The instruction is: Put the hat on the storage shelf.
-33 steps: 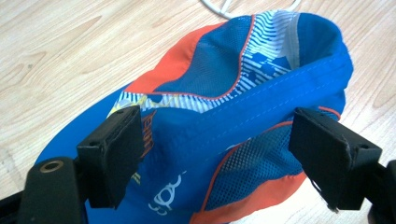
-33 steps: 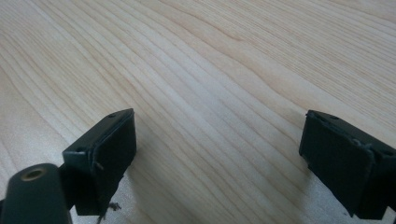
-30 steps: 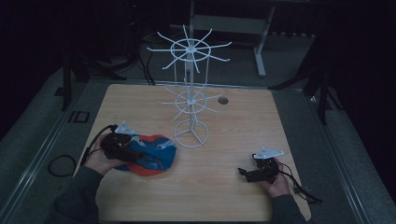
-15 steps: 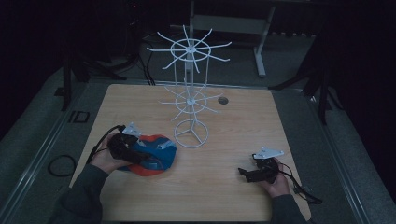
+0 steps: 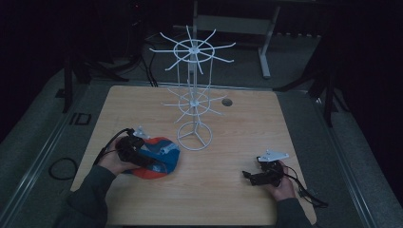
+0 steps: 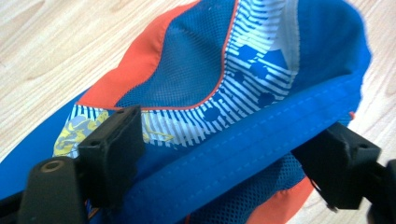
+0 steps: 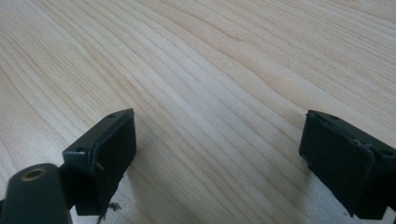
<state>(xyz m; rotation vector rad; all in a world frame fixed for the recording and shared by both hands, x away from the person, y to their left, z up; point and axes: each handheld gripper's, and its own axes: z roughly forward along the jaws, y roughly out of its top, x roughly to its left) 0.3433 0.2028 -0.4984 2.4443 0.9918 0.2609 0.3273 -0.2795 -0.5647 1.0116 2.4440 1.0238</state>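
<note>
A cap (image 5: 164, 154) in blue, orange and white stripes lies on the wooden table (image 5: 247, 123) at the front left. My left gripper (image 5: 149, 160) reaches over it from the left. In the left gripper view the cap (image 6: 243, 84) lies under my left gripper (image 6: 229, 149), whose jaws stand wide apart on either side of the cap's stitched blue band. My right gripper (image 5: 248, 175) rests at the front right of the table, pointing left. Seen in the right gripper view, my right gripper (image 7: 219, 154) is open over bare wood.
A white wire display stand (image 5: 192, 95) with two tiers of spoke hooks rises from a ring base at the table's middle. A small round hole (image 5: 227, 102) sits in the tabletop behind it. Cables trail from both grippers toward the front edge.
My left gripper has slid a little to the right, farther over the cap. The right gripper has stayed in place.
</note>
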